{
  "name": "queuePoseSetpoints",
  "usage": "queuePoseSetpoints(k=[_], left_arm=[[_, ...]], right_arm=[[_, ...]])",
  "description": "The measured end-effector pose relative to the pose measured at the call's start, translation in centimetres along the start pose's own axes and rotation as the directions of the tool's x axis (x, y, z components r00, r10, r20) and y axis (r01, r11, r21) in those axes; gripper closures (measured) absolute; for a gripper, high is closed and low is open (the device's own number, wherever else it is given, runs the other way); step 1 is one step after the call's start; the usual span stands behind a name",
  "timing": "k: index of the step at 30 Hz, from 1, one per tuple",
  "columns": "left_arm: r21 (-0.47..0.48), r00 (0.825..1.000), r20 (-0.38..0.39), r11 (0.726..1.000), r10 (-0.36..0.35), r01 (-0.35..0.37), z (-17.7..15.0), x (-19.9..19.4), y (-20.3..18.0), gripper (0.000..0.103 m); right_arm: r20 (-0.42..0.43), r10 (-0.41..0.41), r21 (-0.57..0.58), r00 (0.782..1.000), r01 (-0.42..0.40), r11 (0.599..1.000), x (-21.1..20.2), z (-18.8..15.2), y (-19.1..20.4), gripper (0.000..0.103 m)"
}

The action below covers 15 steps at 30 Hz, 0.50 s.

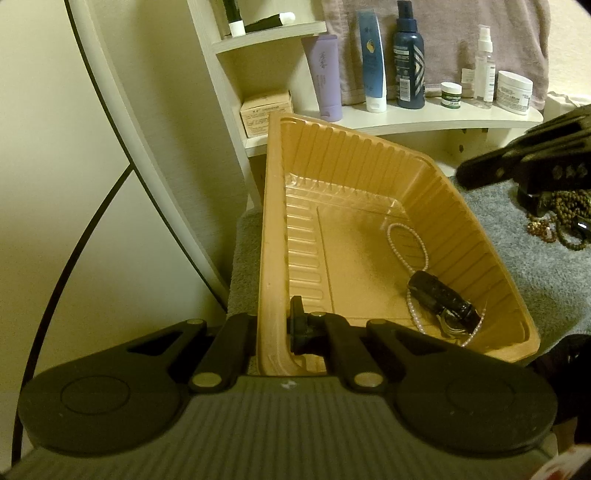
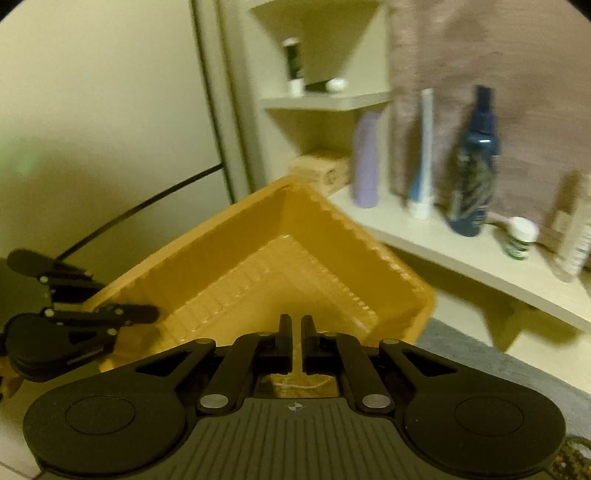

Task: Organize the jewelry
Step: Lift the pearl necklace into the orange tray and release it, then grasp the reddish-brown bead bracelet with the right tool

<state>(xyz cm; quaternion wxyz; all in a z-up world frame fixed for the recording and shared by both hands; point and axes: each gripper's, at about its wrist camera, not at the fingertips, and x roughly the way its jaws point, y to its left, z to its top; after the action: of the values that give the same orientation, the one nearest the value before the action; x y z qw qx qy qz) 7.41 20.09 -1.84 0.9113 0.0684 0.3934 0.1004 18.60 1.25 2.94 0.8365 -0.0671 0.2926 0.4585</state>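
Fingers of the left gripper (image 1: 272,328): closed on the near-left rim of the tan plastic tray (image 1: 271,236), one finger outside the wall, the other inside. Fingers of the right gripper (image 2: 294,341): nearly together, a narrow slit between them, nothing seen gripped; the view is motion-blurred, and the tips stand over the tray's near edge (image 2: 258,236).

Tray: ribbed walls, flat floor, resting on a grey towel-like cover (image 1: 535,266) over the tabletop, its far-left corner close to the white shelf unit (image 1: 424,118).

Contents of tray, near-right corner: one pearl bead strand (image 1: 408,240), looped along the floor; one black wrapped item (image 1: 439,299) lying across the strand, with a metallic piece at its near end, too dim to identify.

Outside tray, on the grey cover to the right: a heap of brown beaded necklaces (image 1: 565,218), partly hidden under the right gripper in the left wrist view.

Shelf, behind tray: lavender tube (image 1: 325,77), blue-and-white tube (image 1: 373,62), dark blue spray bottle (image 1: 408,59), small green-labelled jar (image 1: 451,95), clear spray bottle (image 1: 484,66), white jar (image 1: 514,92), a cardboard box (image 1: 266,112) in the lower cubby. A mauve towel (image 1: 461,22) hangs behind the bottles.

Left side: pale wall with a black cable (image 1: 74,243) running across it.
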Motion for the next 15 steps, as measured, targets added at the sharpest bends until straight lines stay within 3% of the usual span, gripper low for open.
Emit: queuePoseSetpoints(k=[7,15], left_arm=[[0.003,1.0,-0.001,1.0,0.004,-0.004,0.0,0.0,0.0,0.1],[0.005,1.0,-0.001,1.0,0.008,-0.008,0.0,0.0,-0.1,0.101]], right_arm=[[0.05,-0.124,0.106,0.991,0.118,0.987,-3.5,-3.3,-2.9,0.075],[0.055,-0.29,0.158,0.955,0.279,0.947,-5.3,-9.0,-5.0,0.072]])
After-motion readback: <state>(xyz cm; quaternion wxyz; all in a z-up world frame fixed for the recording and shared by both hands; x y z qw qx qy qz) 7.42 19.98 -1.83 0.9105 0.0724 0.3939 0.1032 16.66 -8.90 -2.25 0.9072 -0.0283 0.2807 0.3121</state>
